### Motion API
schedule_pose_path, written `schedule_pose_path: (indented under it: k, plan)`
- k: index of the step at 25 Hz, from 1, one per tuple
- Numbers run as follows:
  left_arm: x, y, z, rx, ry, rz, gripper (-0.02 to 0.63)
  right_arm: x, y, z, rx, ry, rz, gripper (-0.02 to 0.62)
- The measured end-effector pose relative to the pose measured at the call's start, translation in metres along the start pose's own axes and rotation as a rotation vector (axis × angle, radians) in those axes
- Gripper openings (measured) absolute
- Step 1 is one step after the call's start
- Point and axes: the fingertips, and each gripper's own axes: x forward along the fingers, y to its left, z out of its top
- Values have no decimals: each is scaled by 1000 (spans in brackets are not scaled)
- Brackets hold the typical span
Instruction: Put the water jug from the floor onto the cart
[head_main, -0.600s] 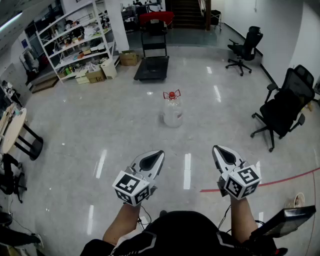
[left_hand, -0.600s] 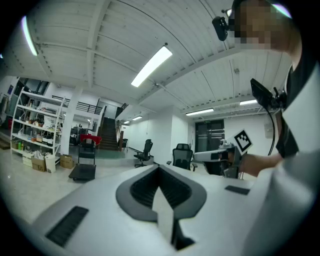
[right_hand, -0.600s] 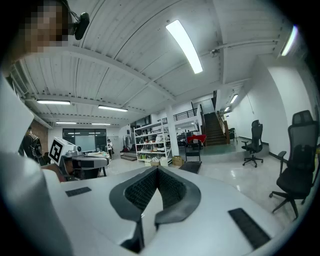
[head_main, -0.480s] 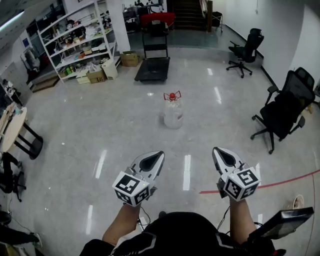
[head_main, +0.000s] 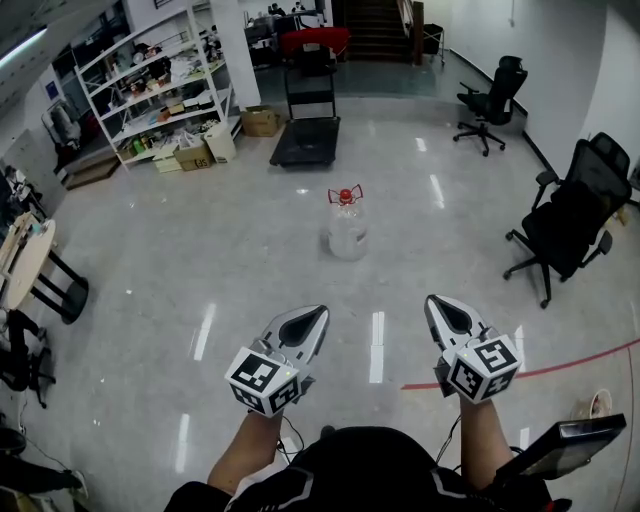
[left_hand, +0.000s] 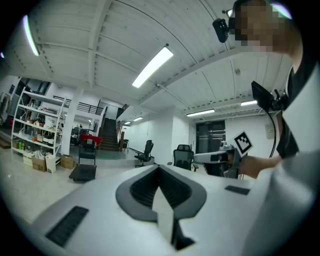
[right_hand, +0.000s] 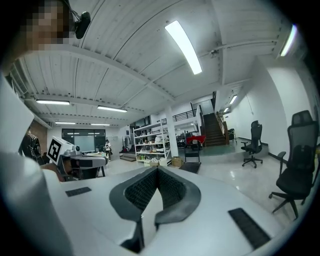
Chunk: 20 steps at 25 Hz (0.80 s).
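A clear water jug (head_main: 347, 227) with a red cap and handle stands upright on the glossy floor, ahead of me in the head view. Beyond it waits a black flat cart (head_main: 304, 140) with an upright push handle; the cart (left_hand: 83, 171) also shows small in the left gripper view and the cart (right_hand: 190, 166) in the right gripper view. My left gripper (head_main: 316, 317) and right gripper (head_main: 434, 304) are held side by side, well short of the jug. Both are shut with nothing between their jaws. The jug is hidden in both gripper views.
Shelving (head_main: 150, 85) with boxes lines the far left. A black office chair (head_main: 565, 220) stands at the right, another chair (head_main: 492, 95) further back. A round table (head_main: 22, 262) sits at the left edge. A red floor line (head_main: 560, 365) runs at the right.
The view has shifted slightly; the jug and cart sit a little lower in the picture. Both grippers keep their pose and stay shut.
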Motion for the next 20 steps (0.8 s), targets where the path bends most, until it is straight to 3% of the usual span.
schedule_pose_path:
  k: [10, 20]
  plan:
    - [-5, 16, -1, 0, 15, -10, 1, 20, 3, 3, 35, -18, -3, 3]
    - [-11, 82, -11, -42, -21, -2, 2, 76, 24, -21, 69, 13, -25, 3]
